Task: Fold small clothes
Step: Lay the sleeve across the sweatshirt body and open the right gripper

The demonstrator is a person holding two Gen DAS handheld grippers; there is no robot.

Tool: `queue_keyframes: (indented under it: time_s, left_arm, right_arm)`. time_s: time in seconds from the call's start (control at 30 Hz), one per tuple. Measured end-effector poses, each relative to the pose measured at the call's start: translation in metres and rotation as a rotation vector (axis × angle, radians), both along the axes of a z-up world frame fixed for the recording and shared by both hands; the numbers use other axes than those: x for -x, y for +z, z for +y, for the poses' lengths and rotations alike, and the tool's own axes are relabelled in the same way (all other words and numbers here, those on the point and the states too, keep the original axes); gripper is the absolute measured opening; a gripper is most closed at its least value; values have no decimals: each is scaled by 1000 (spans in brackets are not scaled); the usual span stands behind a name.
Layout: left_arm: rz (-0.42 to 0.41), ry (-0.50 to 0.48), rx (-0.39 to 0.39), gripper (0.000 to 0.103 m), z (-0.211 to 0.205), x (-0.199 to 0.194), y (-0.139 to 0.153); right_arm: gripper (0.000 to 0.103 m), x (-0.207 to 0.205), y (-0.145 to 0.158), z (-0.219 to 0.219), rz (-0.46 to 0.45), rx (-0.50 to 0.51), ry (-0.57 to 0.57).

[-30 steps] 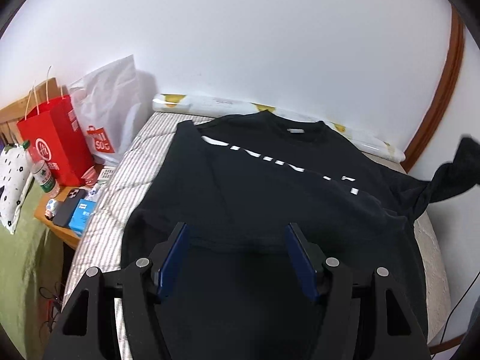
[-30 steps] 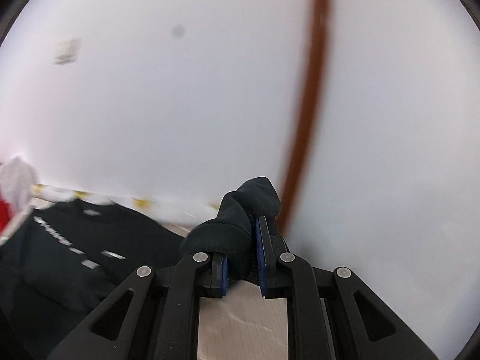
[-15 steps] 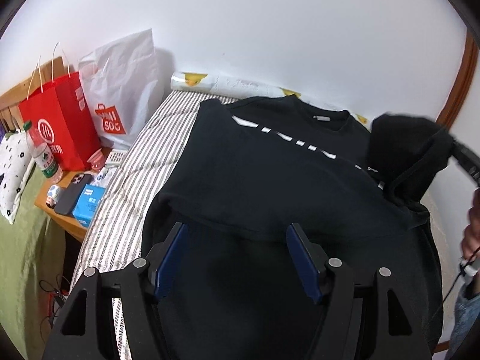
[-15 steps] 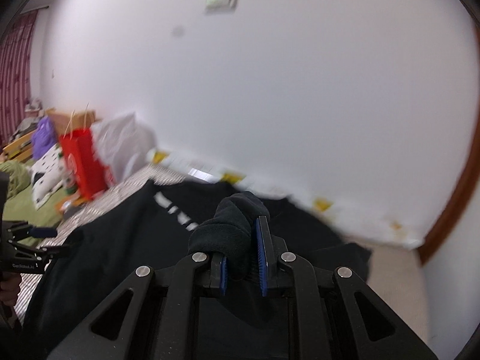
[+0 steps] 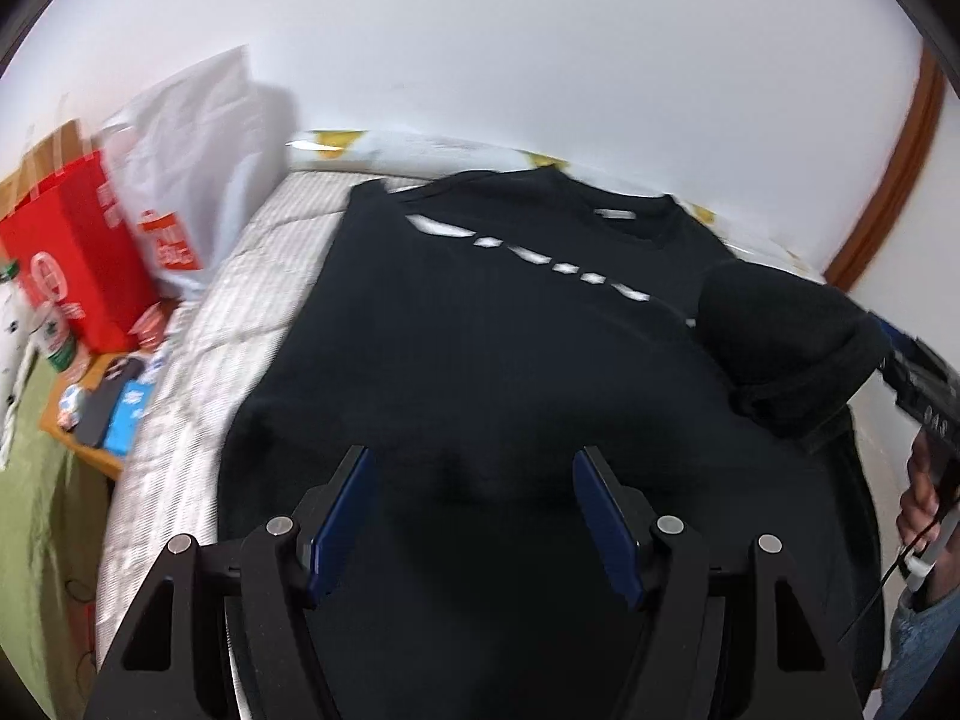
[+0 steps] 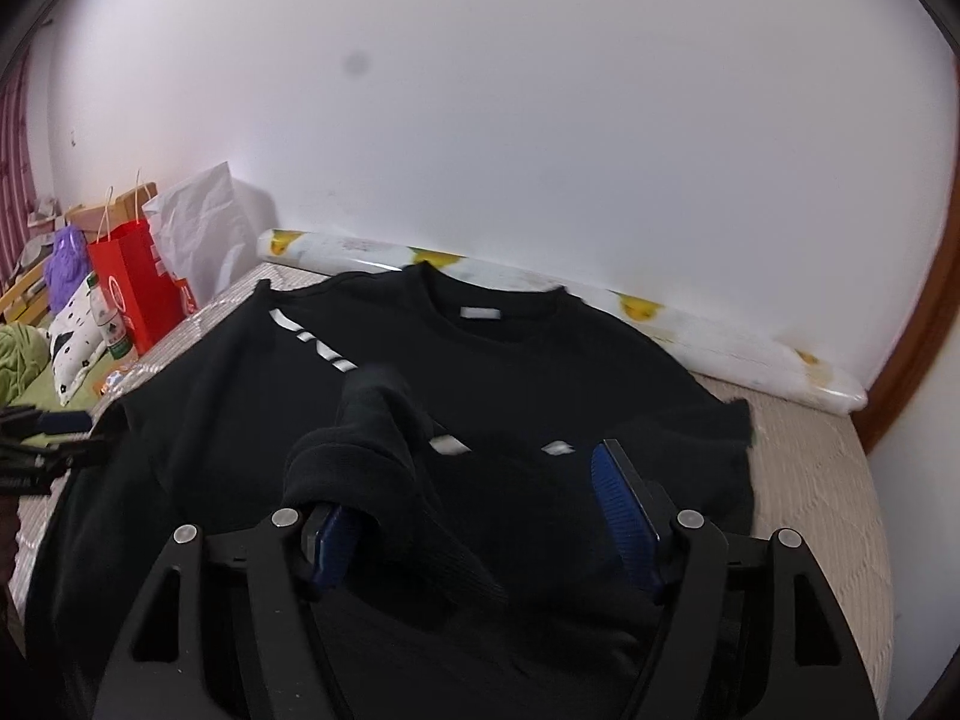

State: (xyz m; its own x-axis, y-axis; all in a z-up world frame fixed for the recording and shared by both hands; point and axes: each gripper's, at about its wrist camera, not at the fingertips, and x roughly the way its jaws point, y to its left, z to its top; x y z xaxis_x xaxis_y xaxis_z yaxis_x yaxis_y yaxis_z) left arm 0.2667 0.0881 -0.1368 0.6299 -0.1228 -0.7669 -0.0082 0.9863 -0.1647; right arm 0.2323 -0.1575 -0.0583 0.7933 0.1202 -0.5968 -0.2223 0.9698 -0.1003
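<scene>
Over black sweatshirt, right claw opening

Left wrist view motion-blurred: lettering on the black shirt and red bag unreadable. Shirt hem hidden behind the tongs. Hand cut off at the right edge.

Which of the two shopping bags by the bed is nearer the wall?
The white bag with the orange logo. It stands against the wall at the bed's far corner; the red paper bag with string handles stands beside it, further out into the room.
</scene>
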Motion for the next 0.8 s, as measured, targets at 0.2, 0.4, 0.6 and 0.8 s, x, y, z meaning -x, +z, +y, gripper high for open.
queue_keyframes:
  time_s: [0.2, 0.4, 0.6, 0.8]
  left_arm:
    - [-8, -76, -2, 66, -43, -10, 3]
    - [-31, -138, -3, 66, -73, -7, 11]
    - [-55, -215, -10, 66, -108, -4, 19]
    - [-1, -283, -34, 66, -144, -10, -1]
  right_arm:
    - [75, 32, -16, -28, 48, 35, 7]
    - [76, 64, -34, -65, 95, 15, -31]
    - [76, 92, -37, -105, 86, -51, -100]
    - [76, 109, -44, -127, 94, -96, -151]
